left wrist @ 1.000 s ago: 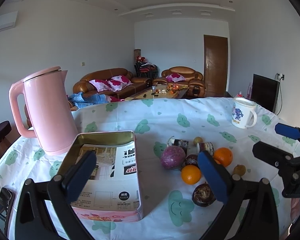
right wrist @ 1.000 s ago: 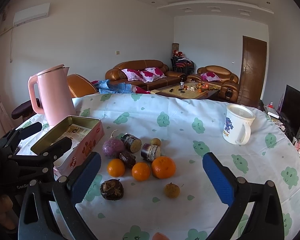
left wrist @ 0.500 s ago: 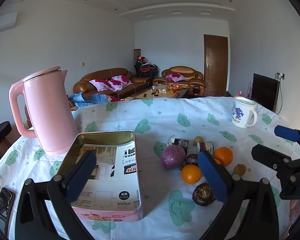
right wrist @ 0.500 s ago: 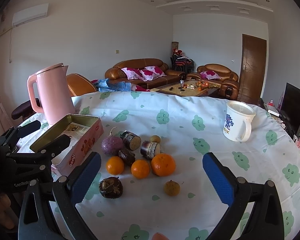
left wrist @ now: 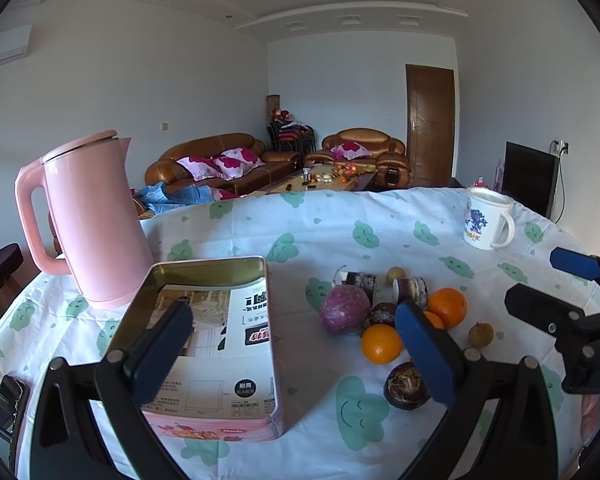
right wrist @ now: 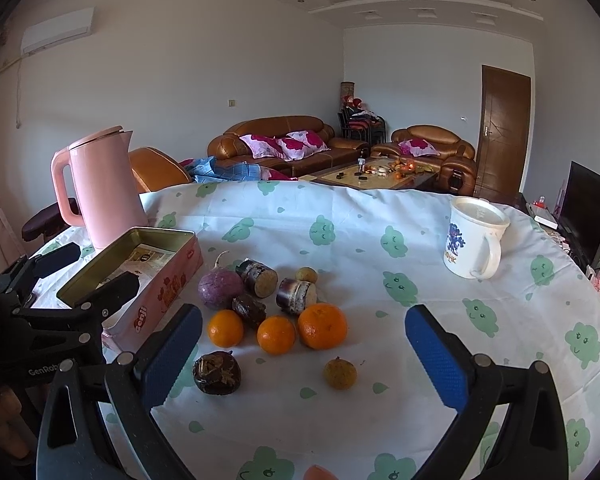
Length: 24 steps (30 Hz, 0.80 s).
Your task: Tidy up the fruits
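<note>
A pile of fruit lies mid-table: three oranges [right wrist: 322, 326], a purple round root [right wrist: 220, 289], dark brown pieces [right wrist: 217, 372], two cut stubs [right wrist: 297, 296] and a small yellowish fruit [right wrist: 339, 372]. To their left an open pink tin box [left wrist: 216, 340] holds printed paper. My left gripper [left wrist: 292, 344] hovers open above the tin's near end, nothing between its blue pads. The right gripper [right wrist: 302, 354] is open too, low over the near fruit. Each gripper shows at the edge of the other's view.
A tall pink kettle [left wrist: 88, 220] stands behind the tin at the left. A white printed mug [right wrist: 474, 238] sits at the far right of the table. A dark phone [left wrist: 6, 408] lies at the near left edge. Sofas and a coffee table fill the room beyond.
The right gripper has drifted slightly forward and down toward the fruit, which now sits a little higher in its view. The left gripper has barely moved.
</note>
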Each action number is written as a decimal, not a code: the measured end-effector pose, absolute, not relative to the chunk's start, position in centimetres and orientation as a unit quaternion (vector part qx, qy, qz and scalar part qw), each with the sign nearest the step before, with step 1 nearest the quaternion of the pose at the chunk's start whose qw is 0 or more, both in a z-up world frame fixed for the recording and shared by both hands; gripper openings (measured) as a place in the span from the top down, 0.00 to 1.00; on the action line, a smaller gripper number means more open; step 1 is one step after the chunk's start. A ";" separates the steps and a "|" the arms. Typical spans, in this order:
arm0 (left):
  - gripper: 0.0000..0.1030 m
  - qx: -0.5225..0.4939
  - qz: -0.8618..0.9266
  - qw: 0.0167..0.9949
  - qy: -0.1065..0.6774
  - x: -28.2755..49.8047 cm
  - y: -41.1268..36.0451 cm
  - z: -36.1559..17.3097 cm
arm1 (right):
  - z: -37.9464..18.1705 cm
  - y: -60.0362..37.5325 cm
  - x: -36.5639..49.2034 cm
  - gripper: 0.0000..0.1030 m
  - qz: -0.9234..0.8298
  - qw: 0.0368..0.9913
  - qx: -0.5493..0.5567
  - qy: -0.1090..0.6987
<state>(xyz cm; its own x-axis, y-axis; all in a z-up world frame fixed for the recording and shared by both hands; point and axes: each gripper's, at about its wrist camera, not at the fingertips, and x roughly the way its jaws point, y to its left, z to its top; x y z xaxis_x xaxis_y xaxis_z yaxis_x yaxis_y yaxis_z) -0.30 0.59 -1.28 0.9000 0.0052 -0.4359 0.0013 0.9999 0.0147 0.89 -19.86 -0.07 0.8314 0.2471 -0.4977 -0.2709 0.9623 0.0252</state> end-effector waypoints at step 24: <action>0.11 0.039 -0.050 0.953 0.296 1.4 -3.8 -4.4 | -4.1 -23.0 3.5 0.01 0.082 0.946 -0.024 0.312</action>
<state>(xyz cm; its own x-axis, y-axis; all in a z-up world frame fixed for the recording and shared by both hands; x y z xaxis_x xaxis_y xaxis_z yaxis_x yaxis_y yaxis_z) 1.45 -3.76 -4.39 0.8200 -0.0716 -0.5679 0.1181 0.9920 0.0456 3.48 -22.96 -4.11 0.7921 0.1409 -0.5939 -0.1709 0.9853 0.0059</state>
